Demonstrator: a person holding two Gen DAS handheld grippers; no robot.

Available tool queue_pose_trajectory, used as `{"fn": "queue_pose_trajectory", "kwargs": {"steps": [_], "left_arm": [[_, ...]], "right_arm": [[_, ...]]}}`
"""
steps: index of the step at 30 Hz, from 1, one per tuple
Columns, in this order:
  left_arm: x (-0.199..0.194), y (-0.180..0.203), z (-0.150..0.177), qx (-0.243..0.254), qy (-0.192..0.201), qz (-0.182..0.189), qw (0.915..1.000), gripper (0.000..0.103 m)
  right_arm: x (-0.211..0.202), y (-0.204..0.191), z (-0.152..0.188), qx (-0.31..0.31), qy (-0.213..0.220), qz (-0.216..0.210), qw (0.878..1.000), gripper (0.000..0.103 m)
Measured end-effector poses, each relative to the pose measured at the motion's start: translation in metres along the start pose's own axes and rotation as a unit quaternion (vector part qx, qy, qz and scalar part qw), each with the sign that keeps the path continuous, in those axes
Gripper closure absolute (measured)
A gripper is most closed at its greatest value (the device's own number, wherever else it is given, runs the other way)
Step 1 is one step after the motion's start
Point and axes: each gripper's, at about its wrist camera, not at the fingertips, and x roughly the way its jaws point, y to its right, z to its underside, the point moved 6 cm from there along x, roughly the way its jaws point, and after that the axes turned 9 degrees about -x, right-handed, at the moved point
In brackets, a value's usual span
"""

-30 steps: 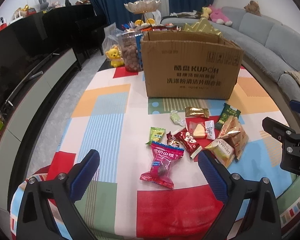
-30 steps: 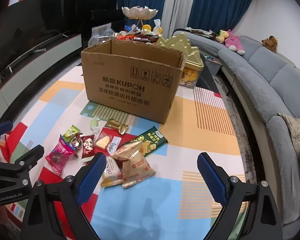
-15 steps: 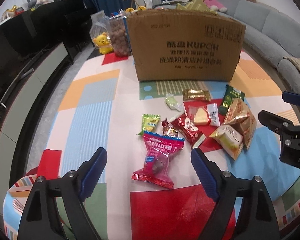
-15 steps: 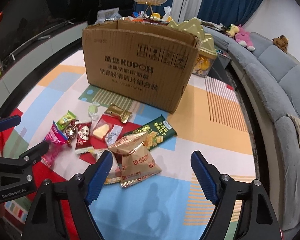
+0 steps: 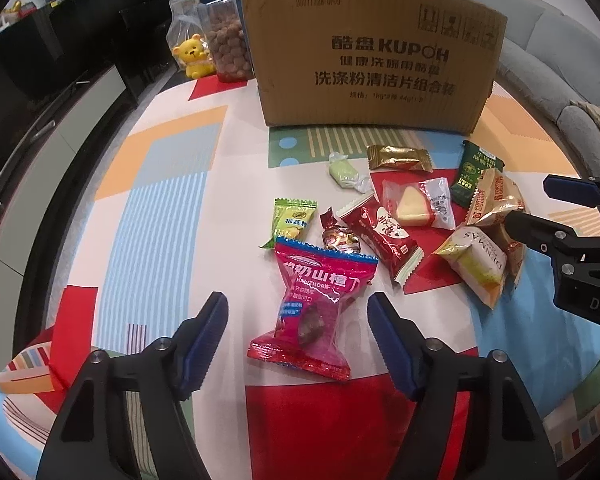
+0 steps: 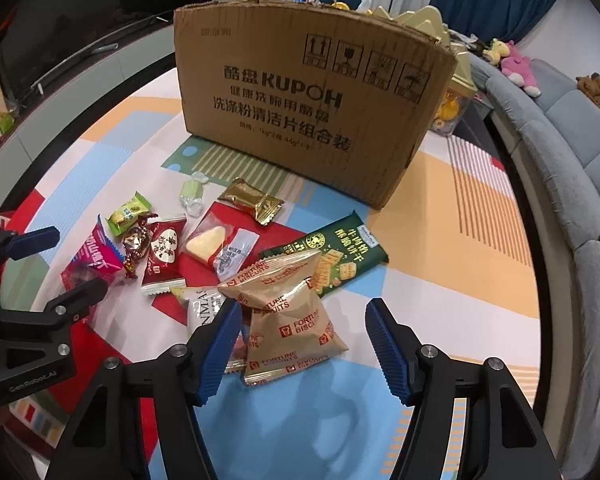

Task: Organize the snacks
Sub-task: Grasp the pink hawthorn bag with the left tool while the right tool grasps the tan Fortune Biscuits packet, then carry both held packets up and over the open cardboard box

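Two grippers hang over a patterned mat (image 5: 172, 184) strewn with snacks. At bottom centre of the left wrist view, the left gripper (image 5: 298, 334) straddles a pink hawthorn packet (image 5: 314, 308); its jaws have just been closing, yet both pads stand clear of the wrapper. The right gripper (image 6: 302, 346) frames a tan fortune biscuit bag (image 6: 292, 320) at lower centre of its own view, jaws likewise just closing, the left pad near the bag's edge, contact unclear. That pad covers part of a white Denmas pack (image 6: 202, 304). Behind, the cardboard box (image 6: 308, 96) hides its own inside, and its top is cut off in the left view.
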Motion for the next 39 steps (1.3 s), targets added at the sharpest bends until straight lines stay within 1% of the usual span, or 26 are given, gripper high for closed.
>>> {"fn": "queue_pose_trajectory", "kwargs": {"steps": [4, 6, 8, 12, 14, 15, 17, 19, 21, 22, 23, 28, 39], "left_arm": [[0.004, 0.001, 0.001, 0.001, -0.004, 0.002, 1.0, 0.033], [0.006, 0.002, 0.001, 0.002, -0.006, 0.003, 1.0, 0.035], [0.008, 0.004, 0.003, 0.003, -0.012, 0.006, 0.9999, 0.04], [0.013, 0.004, 0.004, 0.002, -0.02, 0.008, 0.9998, 0.044], [0.014, 0.004, 0.005, 0.003, -0.022, 0.007, 0.9997, 0.05], [0.016, 0.004, 0.005, 0.002, -0.024, 0.008, 0.9997, 0.051], [0.018, 0.004, 0.006, 0.001, -0.027, 0.008, 0.9996, 0.058], [0.018, 0.004, 0.007, 0.0, -0.03, 0.011, 0.9995, 0.063], [0.019, 0.005, 0.008, 0.0, -0.031, 0.014, 0.9994, 0.066], [0.018, 0.005, 0.008, 0.001, -0.031, 0.014, 0.9994, 0.067], [0.019, 0.006, 0.007, 0.003, -0.03, 0.014, 0.9994, 0.069], [0.016, 0.007, 0.009, 0.006, -0.028, 0.017, 0.9994, 0.071], [-0.003, 0.012, 0.005, 0.011, -0.008, 0.019, 0.9997, 0.071]], "right_arm": [[0.008, -0.001, 0.002, -0.004, -0.008, -0.012, 1.0, 0.042], [0.011, -0.003, 0.003, -0.007, -0.012, -0.016, 1.0, 0.043], [0.016, -0.004, 0.005, -0.011, -0.018, -0.022, 1.0, 0.045], [0.024, -0.005, 0.01, -0.009, -0.027, -0.03, 0.999, 0.046], [0.028, -0.006, 0.011, -0.01, -0.03, -0.033, 0.999, 0.049], [0.029, -0.007, 0.011, -0.01, -0.029, -0.032, 0.999, 0.049], [0.029, -0.007, 0.01, -0.01, -0.027, -0.034, 0.999, 0.05], [0.031, -0.009, 0.009, -0.011, -0.026, -0.038, 0.999, 0.053], [0.03, -0.01, 0.008, -0.01, -0.026, -0.042, 0.999, 0.055], [0.03, -0.01, 0.008, -0.01, -0.026, -0.044, 0.999, 0.059], [0.03, -0.01, 0.008, -0.009, -0.026, -0.048, 0.998, 0.06], [0.027, -0.009, 0.01, 0.001, -0.026, -0.053, 0.998, 0.066], [0.003, -0.004, 0.015, 0.02, -0.013, -0.05, 0.998, 0.066]]}}
